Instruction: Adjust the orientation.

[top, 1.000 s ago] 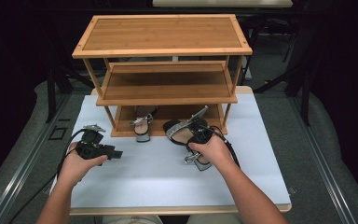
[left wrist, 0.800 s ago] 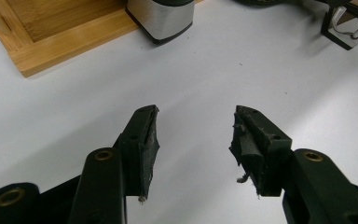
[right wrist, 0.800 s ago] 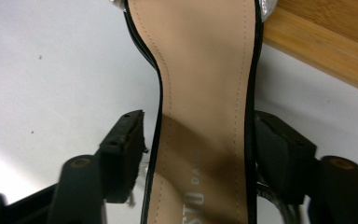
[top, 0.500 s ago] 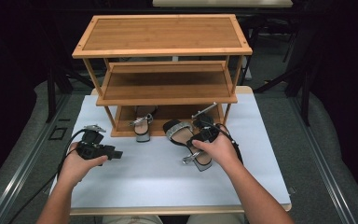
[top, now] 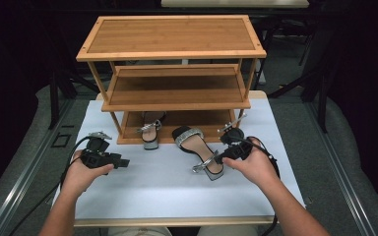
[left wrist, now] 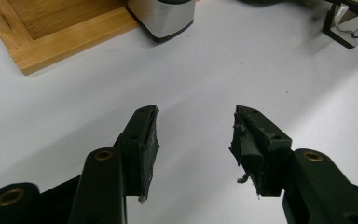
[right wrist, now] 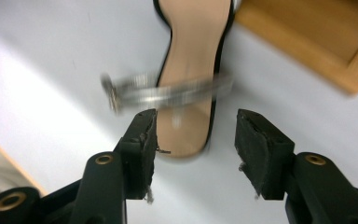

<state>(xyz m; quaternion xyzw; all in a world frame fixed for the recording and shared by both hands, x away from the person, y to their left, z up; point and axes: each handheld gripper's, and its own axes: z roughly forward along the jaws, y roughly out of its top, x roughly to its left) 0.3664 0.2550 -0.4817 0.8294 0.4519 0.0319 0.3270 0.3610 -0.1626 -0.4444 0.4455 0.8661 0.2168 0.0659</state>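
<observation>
One sandal [right wrist: 192, 79] lies flat on the surface [right wrist: 42, 74], just ahead of the right claw [right wrist: 196, 135]; jaws just closing, still apart, holding nothing.

My rack [top: 172, 54] matt bamboo-look wood w/ visible grain, table cover [top: 167, 182] smooth matt white, sandal [right wrist: 191, 60] smooth tan insole, black edge, glittery silver strap, my right gripper [right wrist: 196, 135] matt black, pads [right wrist: 142, 149] rough, frayed rubber
</observation>
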